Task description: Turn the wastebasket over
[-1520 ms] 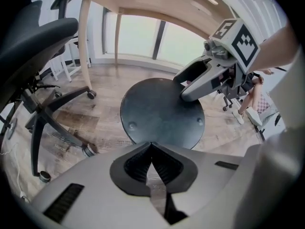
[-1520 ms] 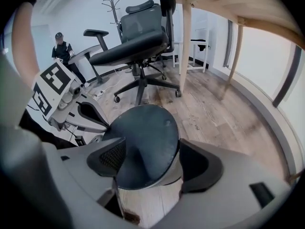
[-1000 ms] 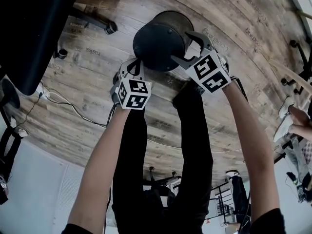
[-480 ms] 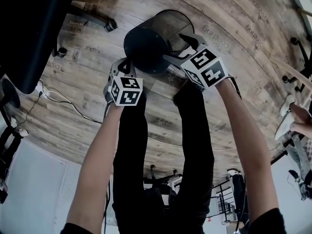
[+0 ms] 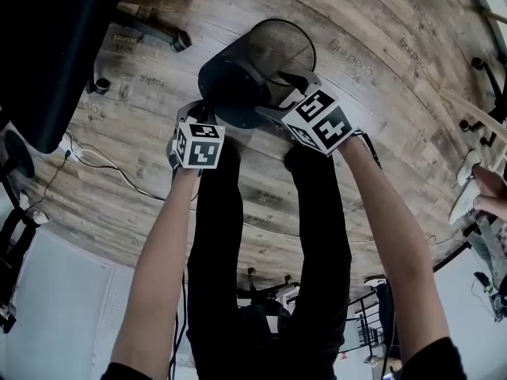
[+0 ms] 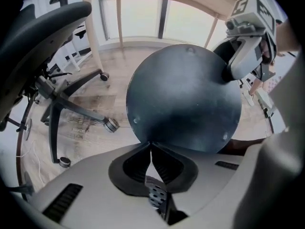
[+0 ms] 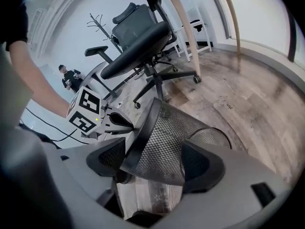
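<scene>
- Since 1 s ago: wastebasket (image 5: 238,85) has tipped further. Its solid base swung twd the left hand-held gripper (image 5: 206,108), and the mouth rim now shows beyond the right hand-held gripper (image 5: 289,93). Both grippers shifted left w/ it.
- Left hand-held gripper: jaws fully together, nothing btwn them. Tips touch the lower edge of the round base, which fills the view just ahead.
- Right hand-held gripper: jaws spread wide round the mesh wall, a pad against each side, gripping it. Dark base band sits by one jaw, mouth end past the other.
- Wastebasket: black mesh, tilted, base twd the person, mouth pointing away over the wood floor (image 5: 372,157). Can't tell what's inside.
- Office chair (image 7: 138,37): well beyond the right gripper, apart from the wastebasket.
</scene>
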### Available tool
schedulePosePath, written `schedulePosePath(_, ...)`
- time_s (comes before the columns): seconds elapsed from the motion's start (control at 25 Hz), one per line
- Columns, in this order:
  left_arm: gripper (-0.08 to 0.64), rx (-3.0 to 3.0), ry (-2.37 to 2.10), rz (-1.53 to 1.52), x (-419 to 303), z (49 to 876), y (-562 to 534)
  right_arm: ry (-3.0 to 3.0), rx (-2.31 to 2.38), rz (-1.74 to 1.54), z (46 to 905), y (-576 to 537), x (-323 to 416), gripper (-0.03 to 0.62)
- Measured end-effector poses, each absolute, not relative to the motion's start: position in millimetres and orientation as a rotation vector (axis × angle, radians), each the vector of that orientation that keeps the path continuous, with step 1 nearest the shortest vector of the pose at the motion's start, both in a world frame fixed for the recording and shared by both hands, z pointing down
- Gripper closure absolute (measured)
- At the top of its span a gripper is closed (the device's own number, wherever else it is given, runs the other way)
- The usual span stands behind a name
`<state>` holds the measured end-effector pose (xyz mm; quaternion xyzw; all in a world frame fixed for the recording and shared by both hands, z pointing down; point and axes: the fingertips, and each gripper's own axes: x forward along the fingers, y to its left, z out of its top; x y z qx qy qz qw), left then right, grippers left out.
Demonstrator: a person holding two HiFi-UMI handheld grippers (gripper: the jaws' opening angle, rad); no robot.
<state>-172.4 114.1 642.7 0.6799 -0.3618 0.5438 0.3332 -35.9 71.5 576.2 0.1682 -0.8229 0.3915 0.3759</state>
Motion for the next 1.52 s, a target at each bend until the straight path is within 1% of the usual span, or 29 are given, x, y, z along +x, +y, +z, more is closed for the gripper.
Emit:
schedulePosePath(0.2,0.538,1.732,-0.964,1.359,-183.2,640.2,115.1,-2.113,0.409,0.977,575.5,69.9,-43.4,0.219)
schedulePosePath(0.32,0.537,1.733,-0.999,1.250,-180.7,631.6,108.9,-2.116,0.400,0.967,574.8,68.5,-48.0,0.219)
schedulePosePath(0.36,0.527,1.739,-1.005,1.204,-177.4,627.4,105.4,-2.118,0.395,0.962,574.1,68.9,-50.1,0.219)
schedulePosePath(0.4,0.460,1.744,-1.007,1.162,-173.4,622.6,101.9,-2.119,0.387,0.955,573.0,69.9,-52.2,0.219)
schedulePosePath(0.44,0.410,1.744,-1.009,1.120,-169.4,617.3,98.1,-2.120,0.378,0.945,572.4,71.3,-54.1,0.219)
schedulePosePath(0.56,0.377,1.719,-1.042,0.961,-159.2,598.5,82.2,-2.121,0.357,0.905,572.7,76.2,-58.1,0.219)
schedulePosePath(0.6,0.355,1.700,-1.052,0.894,-155.8,591.7,76.1,-2.122,0.352,0.903,571.5,77.6,-60.4,0.219)
schedulePosePath(0.68,0.276,1.653,-1.060,0.754,-148.8,578.6,65.9,-2.124,0.343,0.908,568.7,80.3,-64.9,0.219)
schedulePosePath(0.72,0.250,1.625,-1.062,0.684,-145.5,572.6,62.1,-2.126,0.341,0.907,568.3,81.5,-66.3,0.219)
schedulePosePath(0.88,0.198,1.494,-1.071,0.451,-135.0,555.3,55.0,-2.132,0.343,0.898,568.8,84.3,-68.9,0.219)
schedulePosePath(1.04,0.182,1.396,-1.059,0.363,-121.6,551.0,56.1,-2.139,0.349,0.899,568.4,85.1,-71.3,0.219)
schedulePosePath(1.28,0.176,1.314,-1.040,0.378,-107.9,561.5,63.1,-2.153,0.311,0.893,567.4,97.0,-79.4,0.219)
schedulePosePath(1.52,0.176,1.258,-1.129,0.442,-121.9,571.7,67.8,-2.172,0.287,0.933,568.4,110.9,-88.7,0.219)
